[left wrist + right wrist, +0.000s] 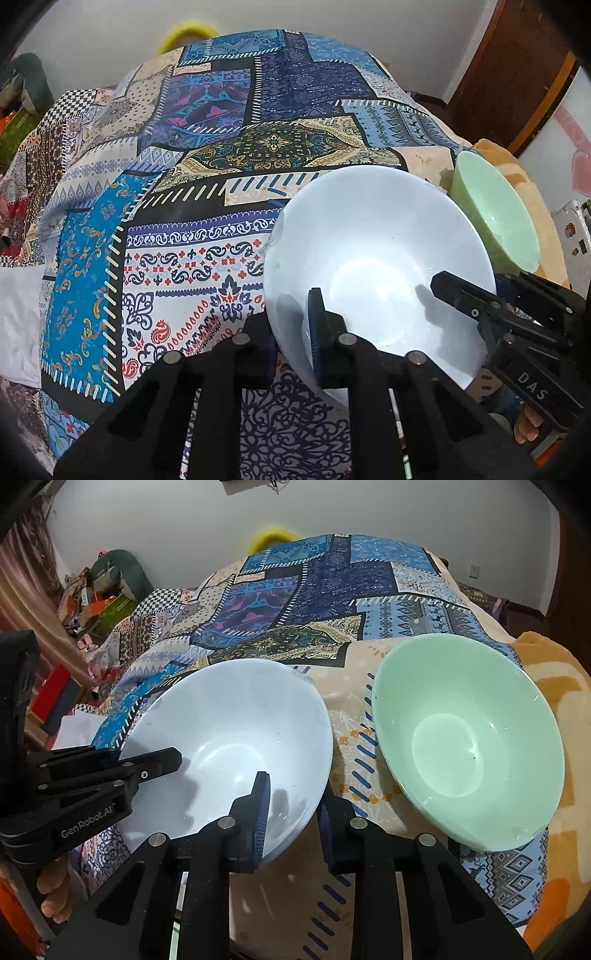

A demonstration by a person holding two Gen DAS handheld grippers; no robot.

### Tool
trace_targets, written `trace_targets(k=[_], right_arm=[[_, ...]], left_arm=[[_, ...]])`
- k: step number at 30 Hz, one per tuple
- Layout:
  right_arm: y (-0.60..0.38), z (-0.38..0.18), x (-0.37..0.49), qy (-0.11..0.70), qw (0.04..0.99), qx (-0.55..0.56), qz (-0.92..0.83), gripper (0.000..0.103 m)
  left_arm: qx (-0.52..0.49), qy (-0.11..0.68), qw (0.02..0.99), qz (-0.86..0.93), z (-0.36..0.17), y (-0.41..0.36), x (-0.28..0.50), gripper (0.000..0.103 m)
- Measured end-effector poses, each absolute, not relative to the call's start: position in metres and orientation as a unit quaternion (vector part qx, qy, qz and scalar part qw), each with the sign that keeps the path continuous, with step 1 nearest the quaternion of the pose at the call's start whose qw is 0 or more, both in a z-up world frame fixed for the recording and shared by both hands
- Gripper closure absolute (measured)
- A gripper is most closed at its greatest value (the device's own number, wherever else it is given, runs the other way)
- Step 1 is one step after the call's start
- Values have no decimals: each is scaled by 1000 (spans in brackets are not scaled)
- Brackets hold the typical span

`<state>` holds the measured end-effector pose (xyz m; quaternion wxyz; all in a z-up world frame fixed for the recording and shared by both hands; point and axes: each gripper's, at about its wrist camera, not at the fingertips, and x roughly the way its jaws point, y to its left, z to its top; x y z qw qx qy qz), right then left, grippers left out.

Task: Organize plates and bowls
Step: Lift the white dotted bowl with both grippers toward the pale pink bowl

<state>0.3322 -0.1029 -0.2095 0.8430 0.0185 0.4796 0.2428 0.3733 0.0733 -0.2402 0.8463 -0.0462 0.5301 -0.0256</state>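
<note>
On the near right part of the patchwork bedspread (303, 590), the white bowl (229, 738) sits tilted, with the green bowl (465, 738) just beside it toward the right edge. Both grippers grip the white bowl's near rim: the left gripper (293, 332) is clamped on the rim's left side, the right gripper (293, 812) on its right side, one finger inside and one outside each time. To do this well, I'd lift evenly with both, keeping the bowl level, then nest it squarely into the green one. Count: two bowls, no plates visible.
</note>
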Motion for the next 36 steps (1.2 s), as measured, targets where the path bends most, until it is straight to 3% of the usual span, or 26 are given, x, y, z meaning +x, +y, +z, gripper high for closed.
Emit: trace_targets(k=[12, 36], right_arm=[[-110, -192, 318, 472, 846, 28, 248, 81], [-110, -117, 242, 413, 870, 21, 270, 81]], left_arm=[[-42, 517, 855, -25, -220, 65, 351, 89], [-47, 454, 890, -16, -125, 63, 245, 89]])
